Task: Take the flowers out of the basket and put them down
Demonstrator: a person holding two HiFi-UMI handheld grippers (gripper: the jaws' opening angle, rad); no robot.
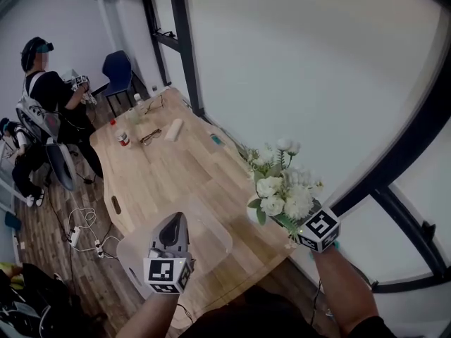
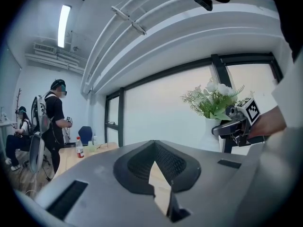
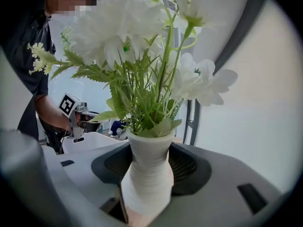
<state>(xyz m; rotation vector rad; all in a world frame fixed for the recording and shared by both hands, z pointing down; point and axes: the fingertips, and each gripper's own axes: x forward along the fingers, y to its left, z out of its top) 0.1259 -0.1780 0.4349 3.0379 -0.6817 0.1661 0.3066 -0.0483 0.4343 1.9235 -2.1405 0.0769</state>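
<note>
- The right gripper [image 3: 147,193] is clenched on the white vase [image 3: 150,157]. The vase stands upright, with the flowers [image 1: 282,189] straight above the jaws.
- The bouquet is already out of the clear basket [image 1: 211,239] and hangs to the right of it, over the near right edge of the table [image 1: 169,182].
- Bare wood lies to the far left of the vase, so I judge the put-down goes that way, with the long axis kept vertical.
- The left gripper [image 1: 172,225] is at the basket with its jaws closed at the tips. Whether the rim is between them, I cannot tell.
</note>
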